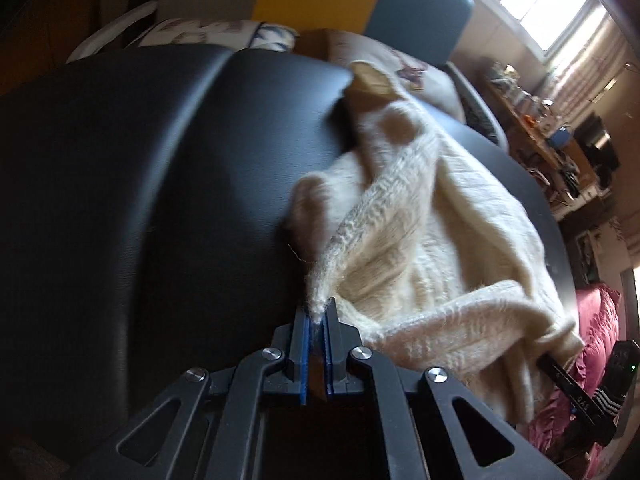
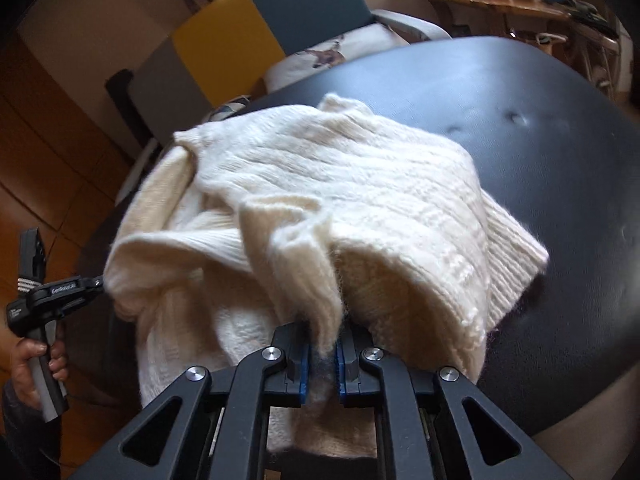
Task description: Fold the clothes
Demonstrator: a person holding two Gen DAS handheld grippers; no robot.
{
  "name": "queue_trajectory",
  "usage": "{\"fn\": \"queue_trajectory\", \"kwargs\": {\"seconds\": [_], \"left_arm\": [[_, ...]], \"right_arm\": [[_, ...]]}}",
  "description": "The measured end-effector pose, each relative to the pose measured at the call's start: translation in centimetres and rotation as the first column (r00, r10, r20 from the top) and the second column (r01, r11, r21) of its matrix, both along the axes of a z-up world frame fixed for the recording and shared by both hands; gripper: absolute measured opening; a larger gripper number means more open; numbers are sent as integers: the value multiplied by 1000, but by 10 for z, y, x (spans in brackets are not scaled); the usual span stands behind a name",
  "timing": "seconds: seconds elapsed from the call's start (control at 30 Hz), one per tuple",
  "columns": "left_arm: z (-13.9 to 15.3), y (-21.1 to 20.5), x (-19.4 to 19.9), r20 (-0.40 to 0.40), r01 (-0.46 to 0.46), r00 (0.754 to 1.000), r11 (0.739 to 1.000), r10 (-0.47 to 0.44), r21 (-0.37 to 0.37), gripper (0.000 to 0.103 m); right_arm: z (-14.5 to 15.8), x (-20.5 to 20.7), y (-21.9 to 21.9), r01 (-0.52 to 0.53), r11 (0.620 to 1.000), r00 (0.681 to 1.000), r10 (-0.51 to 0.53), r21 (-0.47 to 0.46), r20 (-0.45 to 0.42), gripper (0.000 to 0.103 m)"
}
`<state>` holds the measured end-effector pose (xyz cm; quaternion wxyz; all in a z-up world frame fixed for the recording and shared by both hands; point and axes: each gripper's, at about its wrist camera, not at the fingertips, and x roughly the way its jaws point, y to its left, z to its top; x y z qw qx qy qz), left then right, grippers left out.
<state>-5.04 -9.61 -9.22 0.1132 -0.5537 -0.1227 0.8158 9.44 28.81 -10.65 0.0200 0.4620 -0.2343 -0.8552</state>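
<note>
The cream knit sweater (image 2: 320, 184) lies bunched on the black padded tabletop (image 2: 540, 152), partly hanging over its near edge. The left hand-held gripper (image 1: 318, 312) pinches a thin ribbed edge of it, jaws nearly together. The right hand-held gripper (image 2: 322, 344) clamps a thicker fold. A hand (image 2: 30, 364) grips the left tool's handle.

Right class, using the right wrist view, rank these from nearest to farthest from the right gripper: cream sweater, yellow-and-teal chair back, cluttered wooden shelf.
1. Cream sweater: pinched in the right gripper.
2. Yellow-and-teal chair back: beyond the black cushion, upper centre.
3. Cluttered wooden shelf: by the wall, top right.
</note>
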Motion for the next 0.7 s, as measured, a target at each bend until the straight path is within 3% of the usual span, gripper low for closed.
{"fn": "queue_trajectory", "kwargs": {"seconds": [0.07, 0.13, 0.23, 0.37, 0.43, 0.63, 0.7], "left_arm": [[8, -18, 6, 5, -27, 1000, 997, 26, 74, 9], [25, -24, 22, -37, -4, 999, 993, 9, 114, 10], [45, -18, 48, -79, 86, 994, 978, -72, 188, 12], [38, 11, 64, -37, 153, 988, 914, -151, 376, 16], [26, 28, 59, 5, 137, 988, 886, -155, 444, 17], [-17, 55, 53, 190, -8, 977, 868, -100, 497, 24], [-23, 62, 56, 229, -43, 969, 848, -94, 529, 25]], "right_arm": [[-1, -1, 5, 0, 997, 1000, 0, -78, 2, 35], [1, -1, 2, -13, 996, 1000, 13, -84, -3, 58], [5, -4, -7, -39, 997, 999, 38, -70, -20, 62], [5, -9, -18, -62, 998, 998, 62, -32, -22, 71], [1, -12, -23, -73, 997, 997, 73, -13, -4, 71], [-3, -10, -32, -99, 994, 995, 99, 36, -8, 76], [-4, -9, -31, -99, 995, 995, 100, 33, -13, 78]]}}
